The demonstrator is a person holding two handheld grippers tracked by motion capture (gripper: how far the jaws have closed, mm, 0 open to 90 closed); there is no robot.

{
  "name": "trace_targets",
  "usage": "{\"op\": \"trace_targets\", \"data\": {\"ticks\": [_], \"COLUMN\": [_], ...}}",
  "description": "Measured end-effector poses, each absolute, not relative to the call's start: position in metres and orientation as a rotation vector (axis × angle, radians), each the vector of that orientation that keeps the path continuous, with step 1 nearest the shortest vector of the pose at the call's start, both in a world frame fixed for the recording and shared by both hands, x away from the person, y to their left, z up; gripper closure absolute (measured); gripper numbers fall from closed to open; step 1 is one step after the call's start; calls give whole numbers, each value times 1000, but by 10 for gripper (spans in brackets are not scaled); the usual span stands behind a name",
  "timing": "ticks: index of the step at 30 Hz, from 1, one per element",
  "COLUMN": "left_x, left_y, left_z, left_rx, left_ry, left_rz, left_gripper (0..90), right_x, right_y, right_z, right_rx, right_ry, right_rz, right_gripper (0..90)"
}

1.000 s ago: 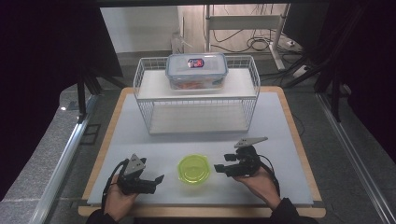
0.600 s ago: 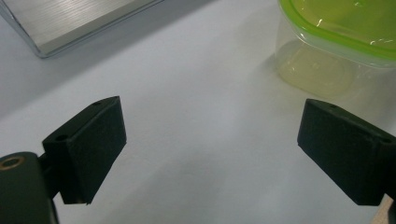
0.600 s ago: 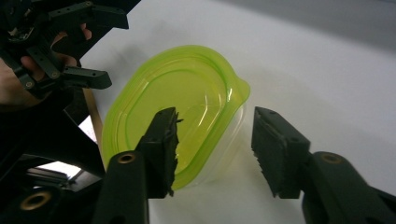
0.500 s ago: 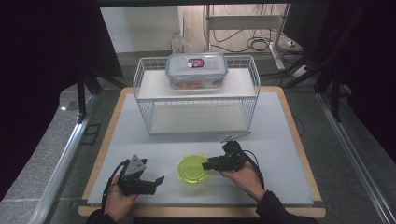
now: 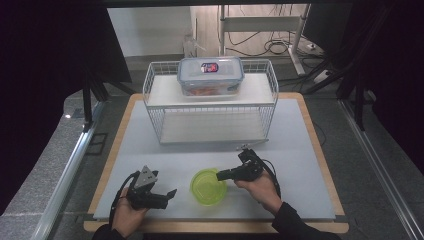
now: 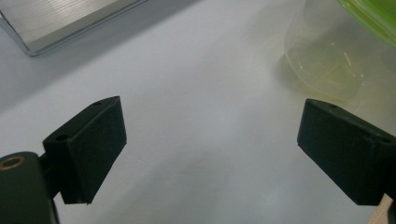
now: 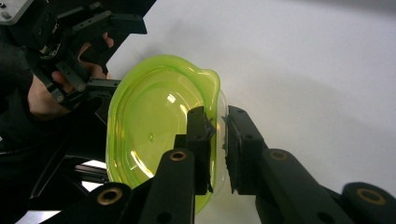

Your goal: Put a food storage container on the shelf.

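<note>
Now that the green bowl (image 5: 208, 186) has the right tool (image 5: 220, 175) astride its rim, the grasp looks all but made. The bowl sits on the white bench (image 5: 300, 150), near its front edge, between the two hands. In the right gripper view one jaw stands inside the bowl's (image 7: 154, 126) wall and the other outside, and they have just been closing, so that the pads now seem to pinch the thin rim beside the spout. A second ago this tool hung wide open to the right of the bowl, well clear of it; it has since slid in and down to the rim. The bowl itself has not shifted. The left tool (image 5: 170, 194) rests open on the bench to the bowl's left, apart from it, holding nothing. Farther back stands the wire rack (image 5: 150, 95) with a lidded box (image 5: 210, 75) on its upper shelf. My guess is that a lift comes next.
</note>
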State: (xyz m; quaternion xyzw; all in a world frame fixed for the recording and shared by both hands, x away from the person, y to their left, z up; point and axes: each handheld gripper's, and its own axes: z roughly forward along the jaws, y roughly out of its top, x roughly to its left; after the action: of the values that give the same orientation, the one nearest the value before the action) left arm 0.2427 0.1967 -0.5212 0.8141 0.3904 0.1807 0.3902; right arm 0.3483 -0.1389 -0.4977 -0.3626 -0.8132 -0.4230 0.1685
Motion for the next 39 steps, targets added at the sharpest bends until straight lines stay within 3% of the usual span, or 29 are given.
{"op": "trace_targets", "data": {"ticks": [20,39], "left_x": [243,242], "left_y": [199,198], "left_z": [-521,-520], "left_rx": [2055,2051], "left_ry": [997,991], "left_rz": [456,458], "left_gripper": [81,72], "right_x": [346,367], "right_y": [-150,-176], "right_z": [-479,-418], "right_rx": [-1049,-1095], "right_ry": [-2262,-2182], "right_rz": [-1317,-1498], "right_gripper": [825,824]}}
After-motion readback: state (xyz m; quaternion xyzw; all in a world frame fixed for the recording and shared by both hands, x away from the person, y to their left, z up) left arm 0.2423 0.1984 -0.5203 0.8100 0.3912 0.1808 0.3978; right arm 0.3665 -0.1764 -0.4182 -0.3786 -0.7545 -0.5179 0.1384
